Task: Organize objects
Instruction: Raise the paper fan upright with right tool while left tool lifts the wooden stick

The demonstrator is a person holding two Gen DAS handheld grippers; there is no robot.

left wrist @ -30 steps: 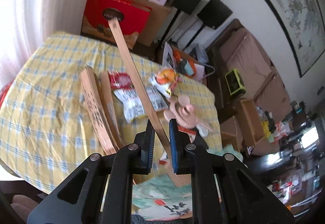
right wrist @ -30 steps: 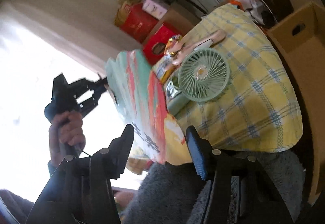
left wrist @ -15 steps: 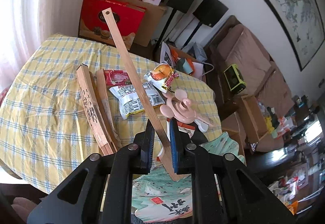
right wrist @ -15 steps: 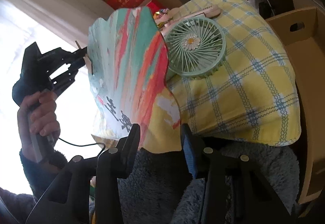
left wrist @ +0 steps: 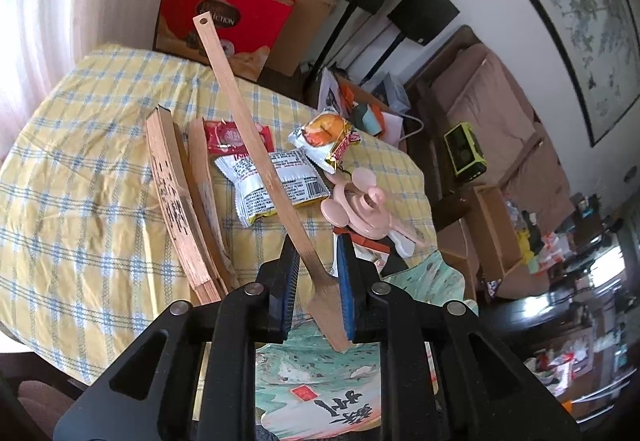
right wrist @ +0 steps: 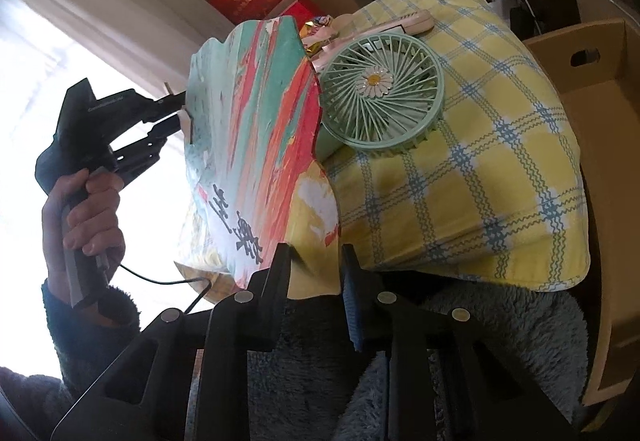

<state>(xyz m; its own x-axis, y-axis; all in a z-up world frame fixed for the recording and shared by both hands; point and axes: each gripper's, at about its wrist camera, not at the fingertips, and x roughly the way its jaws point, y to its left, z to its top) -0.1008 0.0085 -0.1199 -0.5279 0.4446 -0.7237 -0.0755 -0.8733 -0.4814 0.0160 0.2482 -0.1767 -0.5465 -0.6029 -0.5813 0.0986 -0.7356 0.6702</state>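
My left gripper [left wrist: 318,265] is shut on the wooden handle [left wrist: 256,145] of a paddle fan; its painted green and red blade [right wrist: 256,145] hangs off the near table edge and also shows below the fingers in the left wrist view [left wrist: 320,381]. The handle sticks up and away over the table. My right gripper [right wrist: 316,273] is open, its fingers on either side of the blade's lower edge, apart from it. The left gripper also shows in the right wrist view [right wrist: 172,113], held in a hand.
On the yellow checked tablecloth [left wrist: 80,161] lie two folded wooden fans [left wrist: 180,201], snack packets [left wrist: 276,185], a pink handheld fan [left wrist: 360,209] and a green round fan [right wrist: 384,97]. A cardboard box [right wrist: 600,121] stands right of the table. Red boxes [left wrist: 228,17] sit behind.
The paddle fan's blade has swung flatter and nearer my right gripper, whose fingers have narrowed around its lower edge. The left gripper keeps hold of the handle.
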